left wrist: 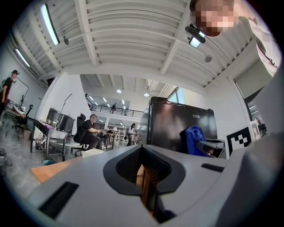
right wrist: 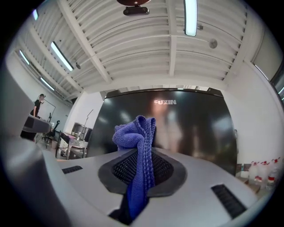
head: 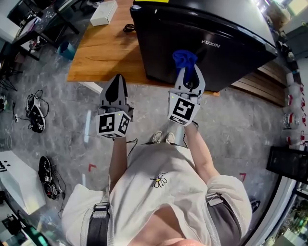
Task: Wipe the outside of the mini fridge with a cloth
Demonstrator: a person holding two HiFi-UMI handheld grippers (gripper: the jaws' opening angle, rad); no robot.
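Observation:
A black mini fridge [head: 202, 33] stands on a wooden platform [head: 106, 48]; its glossy door [right wrist: 168, 128] fills the right gripper view. My right gripper [head: 187, 72] is shut on a blue cloth [head: 184, 58], bunched above the jaws [right wrist: 135, 137] and held close to the fridge door, low on its front. My left gripper [head: 115, 89] hangs to the left of the fridge over the platform's edge, jaws together with nothing between them [left wrist: 144, 177]. From the left gripper view the fridge [left wrist: 177, 128] and the blue cloth [left wrist: 193, 139] show to the right.
A white box [head: 103, 13] and a black cable [head: 129, 28] lie on the platform behind the left gripper. Shoes and cables [head: 36, 115] litter the grey floor at left. Plastic bottles [head: 293, 103] stand at the right. People sit at desks far off [left wrist: 88, 131].

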